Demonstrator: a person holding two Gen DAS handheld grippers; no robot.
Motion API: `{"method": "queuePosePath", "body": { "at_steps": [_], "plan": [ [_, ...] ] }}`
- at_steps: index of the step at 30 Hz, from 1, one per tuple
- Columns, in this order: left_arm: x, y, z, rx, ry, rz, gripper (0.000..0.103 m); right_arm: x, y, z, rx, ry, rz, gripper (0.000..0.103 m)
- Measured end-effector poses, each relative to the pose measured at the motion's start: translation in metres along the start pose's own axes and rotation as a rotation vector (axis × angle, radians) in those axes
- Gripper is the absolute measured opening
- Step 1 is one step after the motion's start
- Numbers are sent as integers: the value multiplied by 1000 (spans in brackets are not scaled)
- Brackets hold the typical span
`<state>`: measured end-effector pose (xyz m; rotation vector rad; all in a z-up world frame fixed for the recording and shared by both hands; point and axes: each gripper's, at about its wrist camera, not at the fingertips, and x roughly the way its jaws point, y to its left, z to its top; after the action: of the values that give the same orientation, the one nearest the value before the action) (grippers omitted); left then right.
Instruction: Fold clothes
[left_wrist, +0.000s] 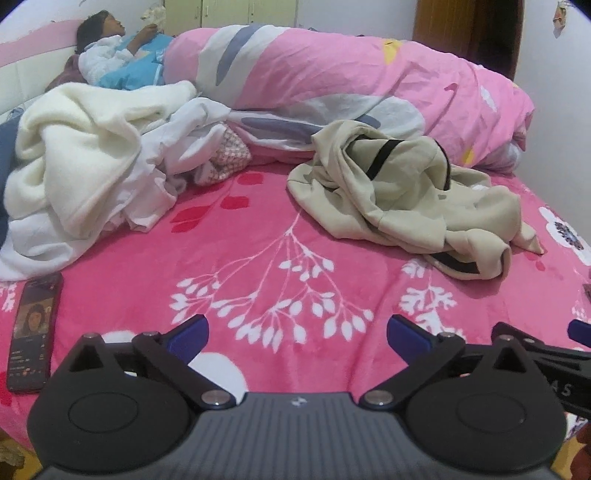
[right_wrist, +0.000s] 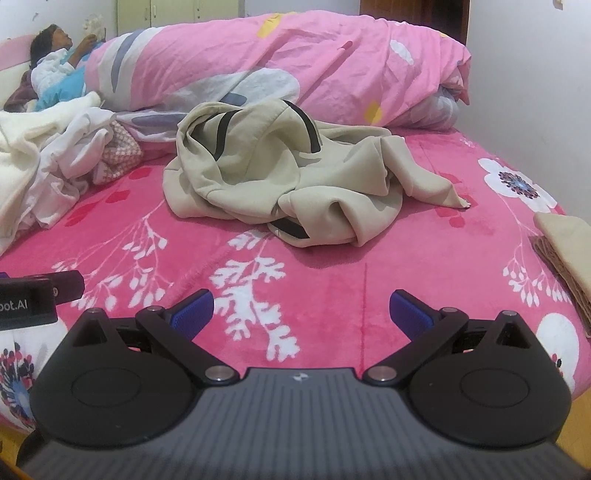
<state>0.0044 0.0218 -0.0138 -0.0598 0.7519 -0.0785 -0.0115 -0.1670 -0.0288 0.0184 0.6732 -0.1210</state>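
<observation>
A crumpled beige garment with black trim (left_wrist: 406, 192) (right_wrist: 288, 173) lies in a heap on the pink flowered bedspread (left_wrist: 258, 236) (right_wrist: 332, 295). My left gripper (left_wrist: 297, 338) hovers over the near part of the bed, well short of the garment, its blue-padded jaws wide open with nothing between them. My right gripper (right_wrist: 301, 314) stands beside it to the right, also wide open and empty, with the garment ahead of it. Part of the right gripper shows at the right edge of the left wrist view, and the left one at the left edge of the right wrist view.
A pile of white and cream laundry (left_wrist: 85, 166) (right_wrist: 44, 155) lies at the left. A rolled pink duvet (left_wrist: 351, 81) (right_wrist: 277, 62) runs along the back, with a person (left_wrist: 110, 55) lying at the headboard. A phone (left_wrist: 33, 332) rests near left; folded beige cloth (right_wrist: 565, 251) at right.
</observation>
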Motion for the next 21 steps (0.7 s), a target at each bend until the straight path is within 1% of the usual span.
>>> {"method": "queuePosePath", "body": {
  "at_steps": [1,2,6,13,17,21],
  "plan": [
    [0,0,0,2,1,-10,103,0,0,0,1,1,0,102],
    [0,0,-1,-2,1,-3,103,0,0,0,2,3,1,102],
    [0,-1,-2,5,-13,40,103,0,1,0,4,4,0,102],
    [0,-1,1,-5,-32,42,103,2,3,1,3,6,0,102],
    [1,-1,1,14,-48,75,103,2,3,3,1,6,2,102],
    [2,0,2,17,-55,73,103,3,4,4,2,6,9,102]
  ]
}}
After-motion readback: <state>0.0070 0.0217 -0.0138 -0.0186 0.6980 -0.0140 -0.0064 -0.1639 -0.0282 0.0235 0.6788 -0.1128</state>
